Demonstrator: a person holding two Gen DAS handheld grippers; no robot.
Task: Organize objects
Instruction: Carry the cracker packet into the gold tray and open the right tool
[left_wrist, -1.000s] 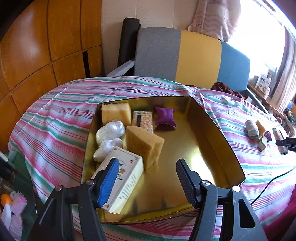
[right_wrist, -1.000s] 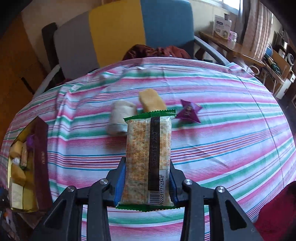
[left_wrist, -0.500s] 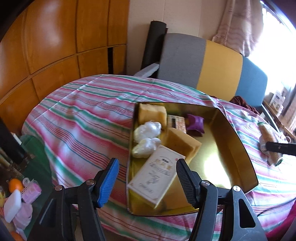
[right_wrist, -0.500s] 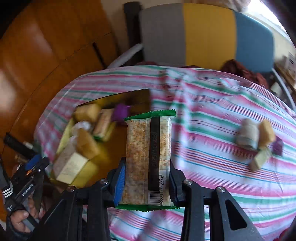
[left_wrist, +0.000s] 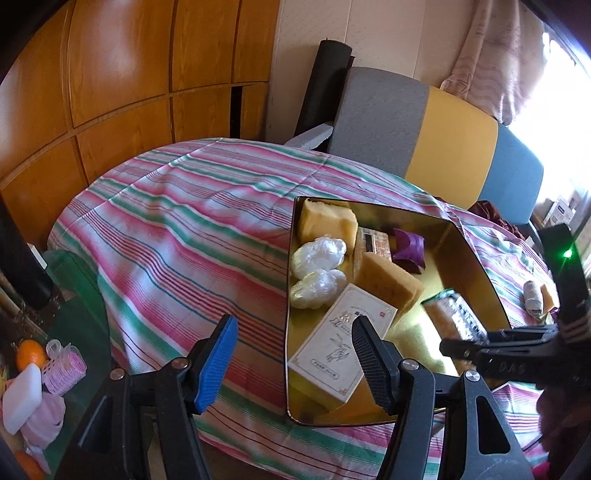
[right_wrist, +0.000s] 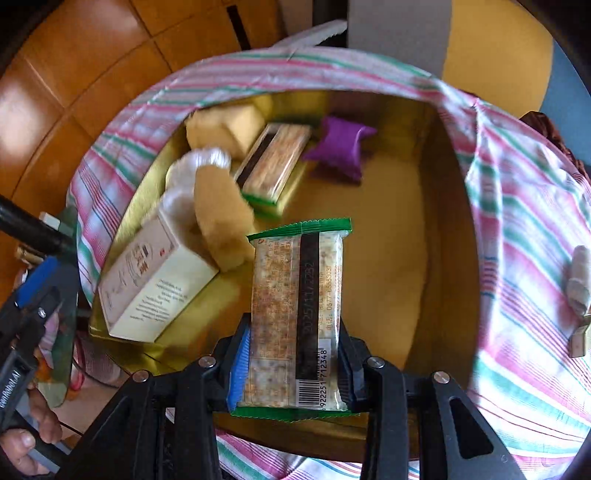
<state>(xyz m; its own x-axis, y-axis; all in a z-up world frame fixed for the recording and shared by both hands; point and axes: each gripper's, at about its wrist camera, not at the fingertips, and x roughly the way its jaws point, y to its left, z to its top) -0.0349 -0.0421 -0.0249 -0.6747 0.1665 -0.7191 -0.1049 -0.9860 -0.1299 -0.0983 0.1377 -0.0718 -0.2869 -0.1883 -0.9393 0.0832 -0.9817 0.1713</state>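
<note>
Clamped in right gripper (right_wrist: 291, 365): cracker pack (right_wrist: 295, 314), clear wrapper, speckled tan biscuits inside, green serrated seals at both ends, dark stripe down the back with a date, barcode at near end. Long axis runs along the fingers, far seal pointing away from the gripper and down over the gold tray (right_wrist: 399, 258). Pads pressing on both long edges. Hangs above bare tray floor, right of white box (right_wrist: 155, 280) and sponge (right_wrist: 218, 221). Farther in: second cracker pack (right_wrist: 273, 162), purple packet (right_wrist: 340, 147), another sponge (right_wrist: 221, 125). Left gripper (left_wrist: 291, 358) apart, empty, over tray's near left edge.
</note>
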